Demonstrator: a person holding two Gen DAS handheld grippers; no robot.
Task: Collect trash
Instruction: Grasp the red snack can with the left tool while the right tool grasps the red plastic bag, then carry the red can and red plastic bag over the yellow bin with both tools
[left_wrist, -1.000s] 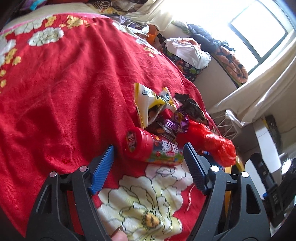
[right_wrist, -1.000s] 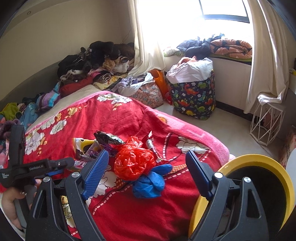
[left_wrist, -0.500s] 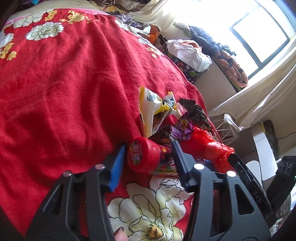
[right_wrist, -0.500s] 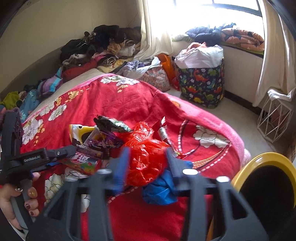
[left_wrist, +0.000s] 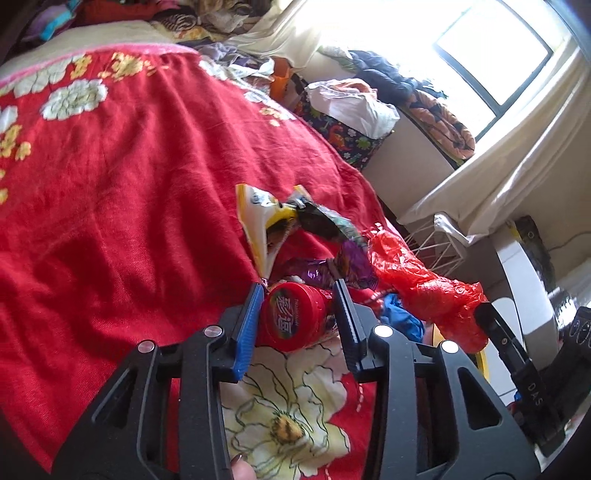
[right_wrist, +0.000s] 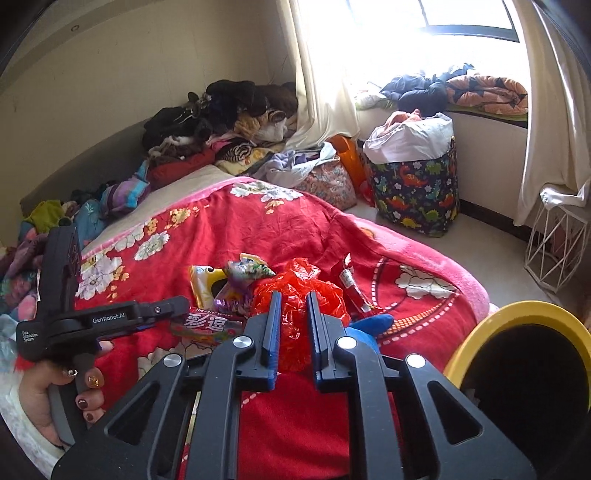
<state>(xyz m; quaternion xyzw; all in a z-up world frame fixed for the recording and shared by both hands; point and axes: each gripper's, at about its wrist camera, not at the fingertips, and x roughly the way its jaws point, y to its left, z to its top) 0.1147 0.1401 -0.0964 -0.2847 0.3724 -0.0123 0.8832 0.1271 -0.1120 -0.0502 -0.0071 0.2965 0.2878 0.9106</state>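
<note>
Since a second ago both sets of jaws have narrowed from wide open: the left gripper (left_wrist: 297, 295) now clamps the red-capped candy tube (left_wrist: 291, 319), and the right gripper (right_wrist: 293, 302) pinches the red plastic bag (right_wrist: 295, 295). The tube lies on its side on the red floral blanket (left_wrist: 129, 184) covering the bed. Just behind it sit a yellow snack wrapper (left_wrist: 258, 221) and purple wrappers (left_wrist: 343, 258); a blue glove (right_wrist: 373, 323) touches the bag. A yellow-rimmed bin (right_wrist: 517, 314) stands beside the bed.
</note>
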